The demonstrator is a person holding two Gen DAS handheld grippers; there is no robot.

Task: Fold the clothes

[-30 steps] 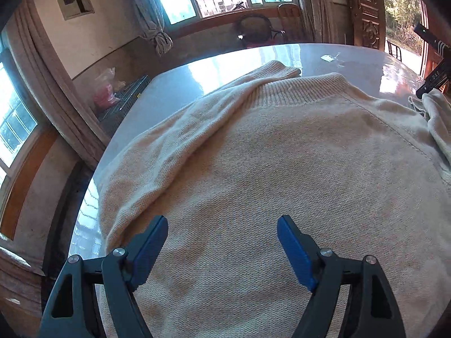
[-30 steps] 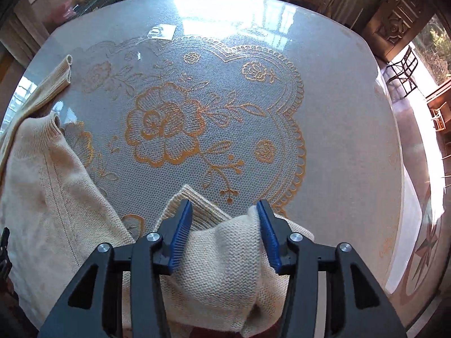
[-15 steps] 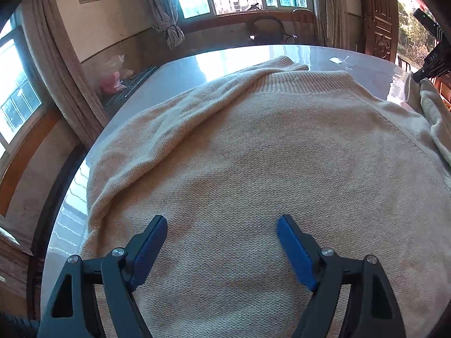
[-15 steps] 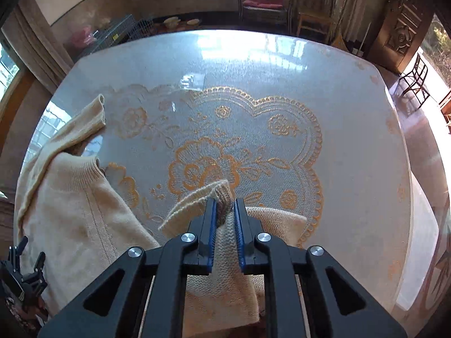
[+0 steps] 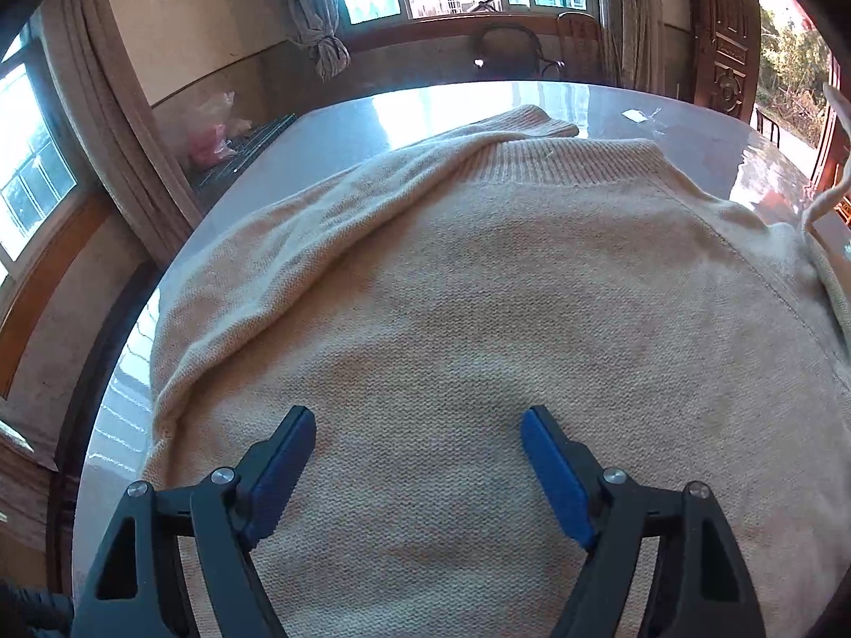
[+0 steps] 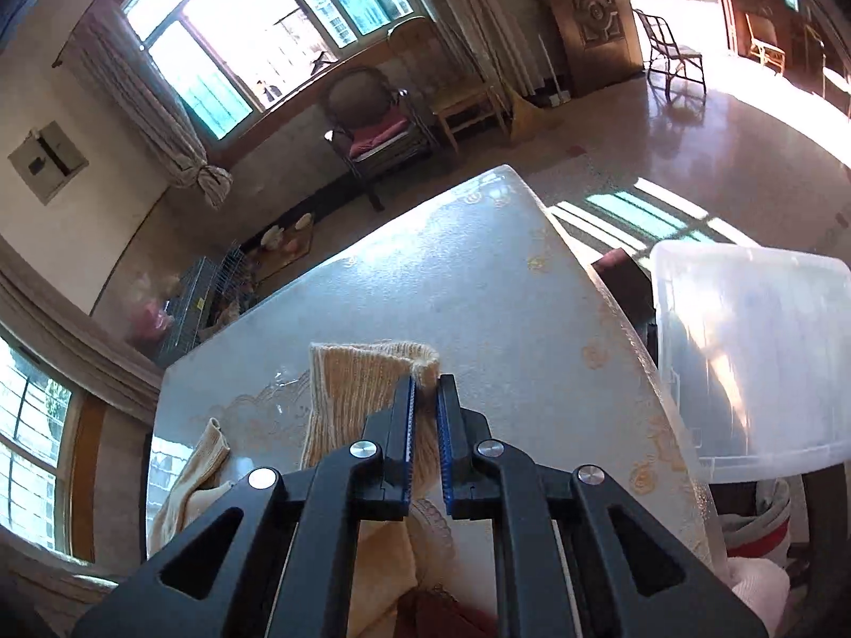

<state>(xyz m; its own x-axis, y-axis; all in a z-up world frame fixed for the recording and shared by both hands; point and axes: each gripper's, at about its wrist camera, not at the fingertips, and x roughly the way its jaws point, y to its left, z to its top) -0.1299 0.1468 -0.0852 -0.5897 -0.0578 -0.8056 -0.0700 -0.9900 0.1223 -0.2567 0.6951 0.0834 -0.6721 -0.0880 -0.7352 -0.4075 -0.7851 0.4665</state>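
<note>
A cream knit sweater [image 5: 478, 319] lies flat on my counter [image 5: 330, 127], collar pointing away from me. My left tongs [image 5: 415, 470] hover released over its body. My right tongs [image 6: 424, 425] are clenched on its ribbed sleeve cuff [image 6: 367, 377], lifted above the counter.

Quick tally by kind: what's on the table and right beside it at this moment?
Cream knit sweater, right sleeve cuff clamped in the right gripper: 1
Small white paper scrap on the table: 1
Clear plastic storage bin beside the table: 1
Grippers, including the open left gripper over the sweater: 2
Total: 5
</note>
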